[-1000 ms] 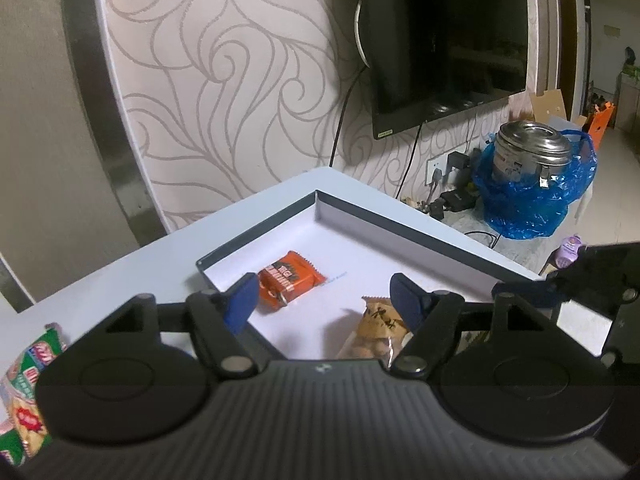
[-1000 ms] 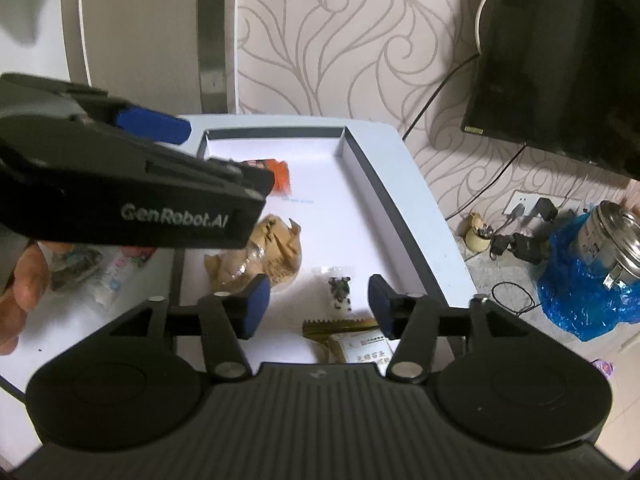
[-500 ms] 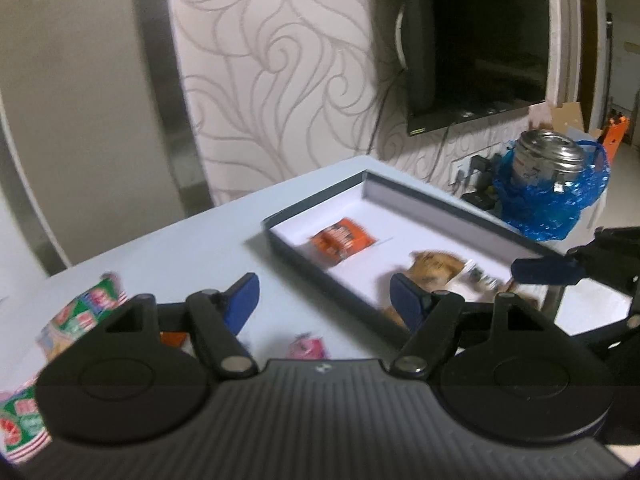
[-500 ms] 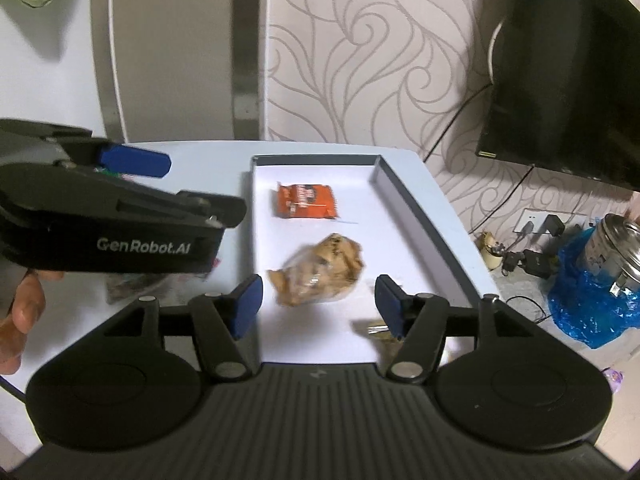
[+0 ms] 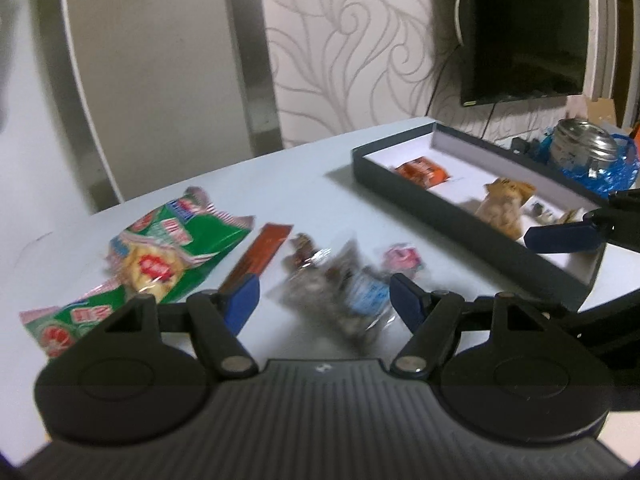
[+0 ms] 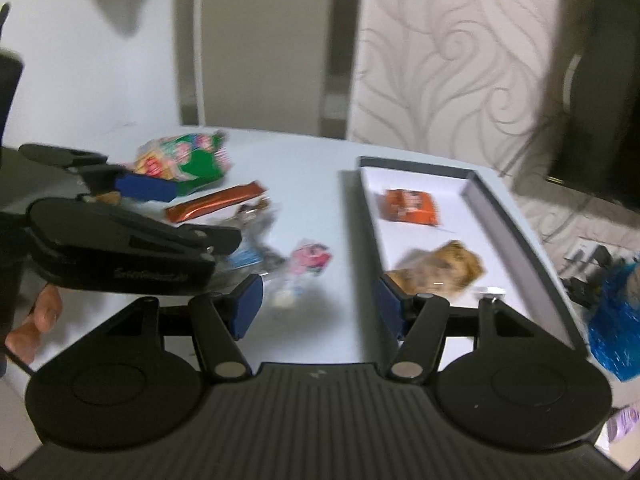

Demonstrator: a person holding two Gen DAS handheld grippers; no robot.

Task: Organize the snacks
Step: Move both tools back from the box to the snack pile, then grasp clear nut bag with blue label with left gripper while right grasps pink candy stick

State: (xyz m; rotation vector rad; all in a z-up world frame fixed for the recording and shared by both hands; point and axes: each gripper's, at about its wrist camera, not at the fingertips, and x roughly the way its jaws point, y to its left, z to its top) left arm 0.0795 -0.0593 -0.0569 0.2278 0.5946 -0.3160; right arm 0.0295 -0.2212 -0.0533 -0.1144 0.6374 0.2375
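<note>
Left claw [image 5: 325, 298] hangs wide and empty over the loose snacks on the pale tabletop [image 5: 280, 168] — nothing sits between its blue pads. From the left lie green packets [image 5: 176, 248], an orange-brown bar [image 5: 258, 256], then a clear bag [image 5: 344, 296] of dark pieces with a blue label, blurred, just ahead of the claw. Beside that bag lies a small pink sweet [image 5: 402, 258]. Further right stands the dark tray [image 5: 460, 216] with a white floor, holding an orange packet [image 5: 422, 170] at its far end and a tan cookie bag [image 5: 504, 204] nearer; smaller bits beyond it are too blurred to name.

Right claw [image 6: 318, 306] is also parted and empty — it hovers above bare tabletop between the pink sweet and the tray's near wall, its right finger [image 6: 390, 308] over the tray edge. A hand [image 6: 36, 324] shows at that view's left margin.
</note>
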